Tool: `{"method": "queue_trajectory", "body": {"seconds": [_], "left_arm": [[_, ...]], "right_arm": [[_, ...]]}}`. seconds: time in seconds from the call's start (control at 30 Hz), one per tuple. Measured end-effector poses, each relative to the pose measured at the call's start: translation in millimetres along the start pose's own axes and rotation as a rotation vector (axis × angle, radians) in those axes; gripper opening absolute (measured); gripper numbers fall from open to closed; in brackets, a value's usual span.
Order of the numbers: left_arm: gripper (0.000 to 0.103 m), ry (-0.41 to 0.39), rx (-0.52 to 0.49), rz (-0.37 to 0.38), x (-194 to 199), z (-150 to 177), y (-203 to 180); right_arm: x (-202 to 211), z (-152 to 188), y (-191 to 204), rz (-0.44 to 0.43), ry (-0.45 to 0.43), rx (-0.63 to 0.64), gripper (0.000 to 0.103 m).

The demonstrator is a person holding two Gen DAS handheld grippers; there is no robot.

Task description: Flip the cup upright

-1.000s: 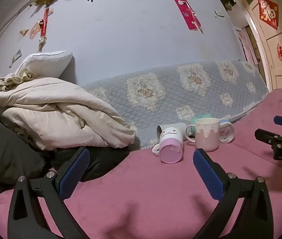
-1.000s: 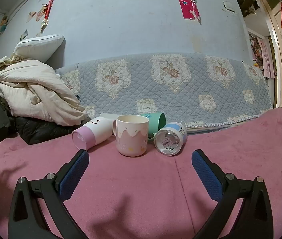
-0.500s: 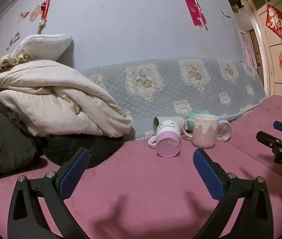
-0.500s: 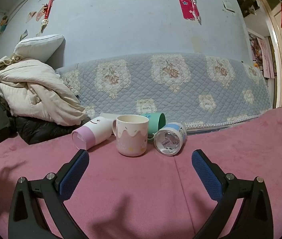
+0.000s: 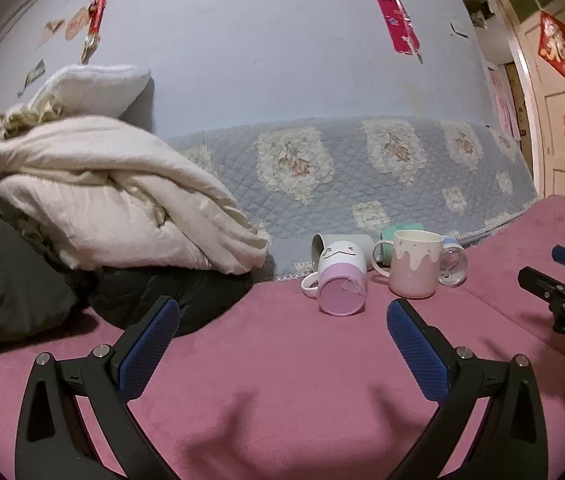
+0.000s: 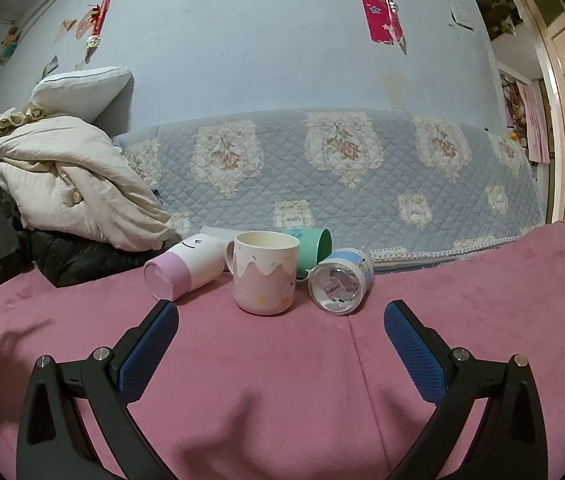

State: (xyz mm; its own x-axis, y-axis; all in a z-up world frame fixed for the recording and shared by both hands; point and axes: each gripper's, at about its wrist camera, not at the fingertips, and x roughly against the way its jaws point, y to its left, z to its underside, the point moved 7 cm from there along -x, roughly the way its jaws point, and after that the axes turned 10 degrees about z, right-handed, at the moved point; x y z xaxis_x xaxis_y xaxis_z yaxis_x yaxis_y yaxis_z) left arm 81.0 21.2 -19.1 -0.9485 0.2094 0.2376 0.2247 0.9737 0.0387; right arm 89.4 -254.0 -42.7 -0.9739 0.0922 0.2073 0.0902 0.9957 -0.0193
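Pink-and-white cup [image 5: 341,280] on its side, just beyond left gripper [image 5: 282,340].

A pink blanket [image 6: 462,320] covers the bed. A cream quilt [image 5: 94,200] lies heaped at the left (a white pillow [image 5: 90,84] on top), beside a quilted floral cover [image 6: 342,168] along the blue wall [image 6: 262,48].

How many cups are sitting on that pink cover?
5. An upright pink cup in the middle; a lilac-and-white cup tipped over at left; a blue cup tipped over at right; a green cup and a grey cup lying behind. More may be hidden.
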Motion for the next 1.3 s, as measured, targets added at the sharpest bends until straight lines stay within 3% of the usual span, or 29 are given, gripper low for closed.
{"method": "queue_trajectory", "body": {"seconds": [0.23, 1.3], "left_arm": [[0.103, 0.0, 0.074, -0.008, 1, 1, 16], [0.103, -0.009, 0.039, -0.025, 3, 1, 12]], "right_arm": [[-10, 2, 3, -0.004, 0.022, -0.014, 0.103], [-14, 7, 3, -0.004, 0.028, -0.012, 0.103]]}}
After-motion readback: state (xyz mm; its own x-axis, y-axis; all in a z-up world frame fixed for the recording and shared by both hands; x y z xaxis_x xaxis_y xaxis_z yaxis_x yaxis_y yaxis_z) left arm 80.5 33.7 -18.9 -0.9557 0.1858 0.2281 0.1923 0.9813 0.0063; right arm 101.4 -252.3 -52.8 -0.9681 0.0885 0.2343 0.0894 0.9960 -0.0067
